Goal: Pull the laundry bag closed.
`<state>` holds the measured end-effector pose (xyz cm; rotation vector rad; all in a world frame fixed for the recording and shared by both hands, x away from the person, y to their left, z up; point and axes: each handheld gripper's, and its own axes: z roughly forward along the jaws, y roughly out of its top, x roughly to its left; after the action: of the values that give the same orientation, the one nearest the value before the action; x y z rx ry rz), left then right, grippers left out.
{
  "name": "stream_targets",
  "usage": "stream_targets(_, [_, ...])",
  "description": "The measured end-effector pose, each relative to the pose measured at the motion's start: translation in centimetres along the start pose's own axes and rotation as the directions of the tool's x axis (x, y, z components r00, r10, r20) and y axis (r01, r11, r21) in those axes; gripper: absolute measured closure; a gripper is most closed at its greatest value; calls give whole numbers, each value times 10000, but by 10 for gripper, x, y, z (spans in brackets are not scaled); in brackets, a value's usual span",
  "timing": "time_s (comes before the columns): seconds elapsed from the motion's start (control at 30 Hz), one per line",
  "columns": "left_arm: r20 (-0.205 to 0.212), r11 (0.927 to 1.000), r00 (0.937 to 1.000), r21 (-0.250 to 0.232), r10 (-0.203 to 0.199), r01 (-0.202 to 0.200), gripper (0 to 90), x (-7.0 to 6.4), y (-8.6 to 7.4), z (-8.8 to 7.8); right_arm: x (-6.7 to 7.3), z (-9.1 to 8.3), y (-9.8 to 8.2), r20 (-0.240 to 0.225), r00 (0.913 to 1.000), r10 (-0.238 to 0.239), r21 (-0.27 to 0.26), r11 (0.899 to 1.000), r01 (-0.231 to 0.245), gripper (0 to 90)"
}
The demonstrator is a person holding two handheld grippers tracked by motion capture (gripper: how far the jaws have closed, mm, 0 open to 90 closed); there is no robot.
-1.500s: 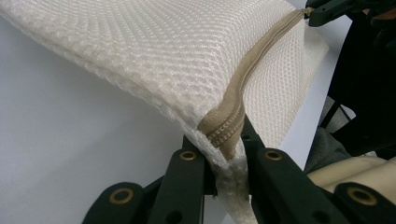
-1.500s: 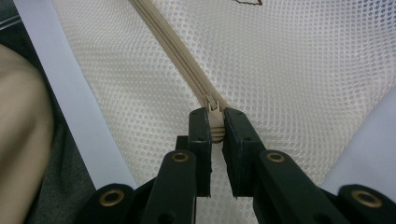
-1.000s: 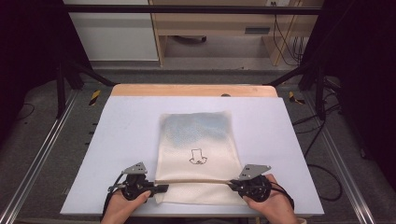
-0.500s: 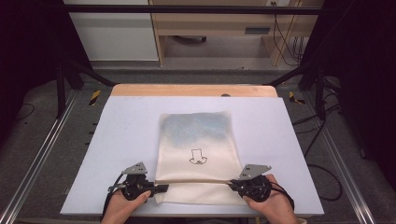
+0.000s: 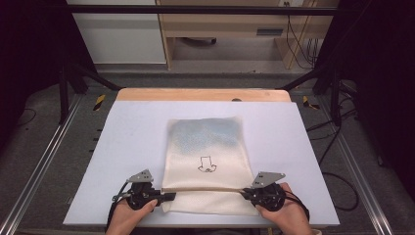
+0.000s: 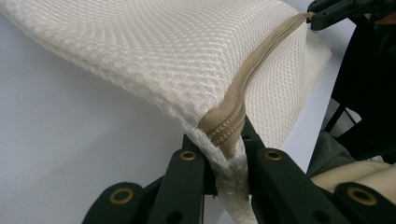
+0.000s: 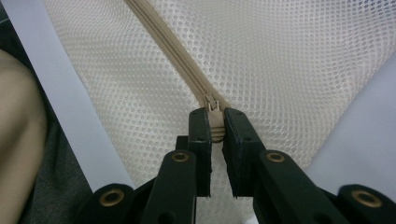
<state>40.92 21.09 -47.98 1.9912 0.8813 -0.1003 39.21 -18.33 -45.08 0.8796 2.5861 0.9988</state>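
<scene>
A cream mesh bag [image 5: 205, 147] with a small printed figure lies on the white table mat [image 5: 127, 137]. A tan zipper [image 5: 203, 189] runs across its near end. My left gripper [image 5: 166, 197] is shut on the bag's left zipper end [image 6: 223, 131], where mesh and tape are pinched between the jaws. On the right, my right gripper [image 5: 243, 193] is shut on the zipper pull [image 7: 215, 117] at the right end. The zipper [image 7: 173, 51] is pulled taut between both grippers. In the left gripper view the right gripper [image 6: 327, 11] holds the far end of the zipper.
The mat sits on a wooden tabletop [image 5: 203, 94] framed by metal rails [image 5: 39, 161]. Dark stands and cables [image 5: 337, 142] lie at both sides on the floor. A cabinet [image 5: 122, 34] and a shelf stand behind the table.
</scene>
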Motion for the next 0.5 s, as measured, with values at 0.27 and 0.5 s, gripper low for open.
stream_targets(0.27, [-67, 10000, 10000, -22, -61, 61, 841, 1, 0, -1, -3, -2, -2, 57, 9998, 185, 37, 9998, -185, 819])
stream_targets(0.5, [-177, 9999, 9998, -3, -107, 107, 841, 4, 1, -4, -3, -1, -3, 123, 9997, 210, 89, 9997, -211, 819])
